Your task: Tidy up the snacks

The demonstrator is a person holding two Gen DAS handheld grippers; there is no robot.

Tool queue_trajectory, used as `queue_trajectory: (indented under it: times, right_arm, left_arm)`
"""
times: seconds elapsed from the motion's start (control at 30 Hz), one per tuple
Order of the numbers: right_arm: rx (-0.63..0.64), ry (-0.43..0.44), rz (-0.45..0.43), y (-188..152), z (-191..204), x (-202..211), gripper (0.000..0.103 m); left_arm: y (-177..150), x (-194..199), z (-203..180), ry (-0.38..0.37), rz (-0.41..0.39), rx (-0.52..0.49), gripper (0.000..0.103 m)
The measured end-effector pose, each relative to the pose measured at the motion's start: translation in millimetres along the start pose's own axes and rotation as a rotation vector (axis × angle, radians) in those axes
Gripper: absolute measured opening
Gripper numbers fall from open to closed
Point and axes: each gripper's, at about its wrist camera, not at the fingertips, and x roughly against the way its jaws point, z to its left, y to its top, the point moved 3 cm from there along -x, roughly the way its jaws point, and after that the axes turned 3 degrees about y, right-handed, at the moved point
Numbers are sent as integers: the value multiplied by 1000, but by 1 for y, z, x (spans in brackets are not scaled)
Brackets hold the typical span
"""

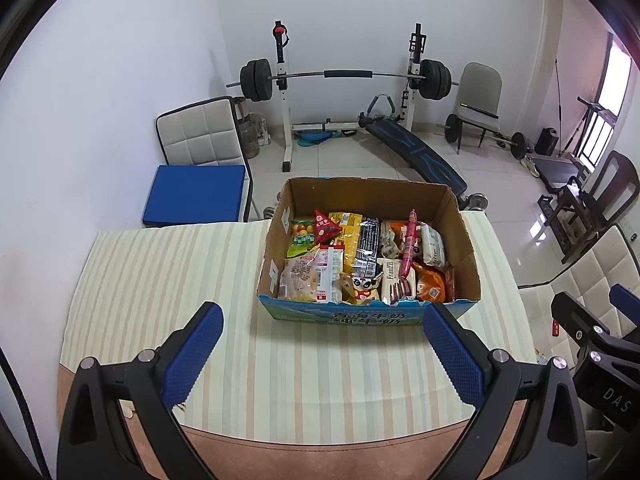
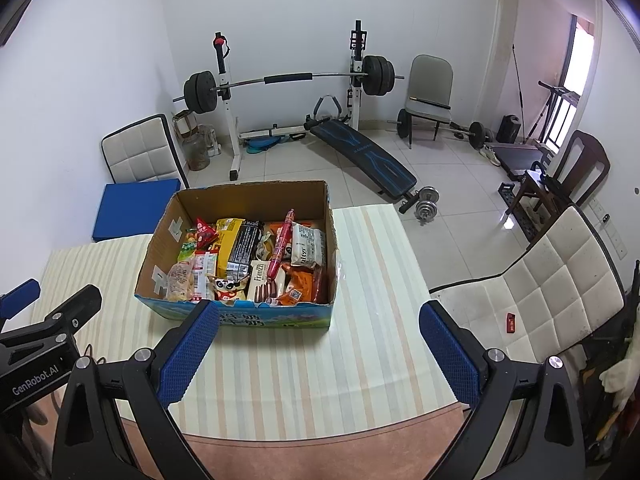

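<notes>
A cardboard box [image 1: 370, 248] is sitting on the striped cloth of the table [image 1: 160, 280], at the centre of the left wrist view and left of centre in the right wrist view. It is standing open at the top and is packed with snacks [image 1: 360, 260]: a long red sausage stick [image 1: 410, 244] is lying across the packets toward the right side of the box, a black wrapper [image 1: 367, 248] is lying near the middle beside a yellow packet [image 1: 350, 236], and a white biscuit pack [image 1: 394, 280] is resting at the near edge. The smaller packets underneath are overlapping too much to tell apart with certainty.

The left gripper [image 1: 320, 360] is hovering over the bare cloth just short of the box's near wall, its 2 blue-padded jaws spread wide apart and grasping nothing. The right gripper [image 2: 320, 356] is hanging at the lower centre of its own view, jaws likewise released, with the left pad overlapping the box's front lower edge in the picture; whether it is touching is unclear.

Beyond the table, a barbell rack [image 1: 348, 80] is standing against the far wall at the upper centre of the frame, and a white padded chair [image 2: 540, 292] is sitting at the right.
</notes>
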Motion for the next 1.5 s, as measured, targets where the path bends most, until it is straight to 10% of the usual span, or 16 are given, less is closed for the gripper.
queue_trajectory:
  times: [1.5]
  right_arm:
    - [5,-11,-26,6,-9,16,102]
  left_arm:
    - [3,8,-8,-13,-8,-5,103]
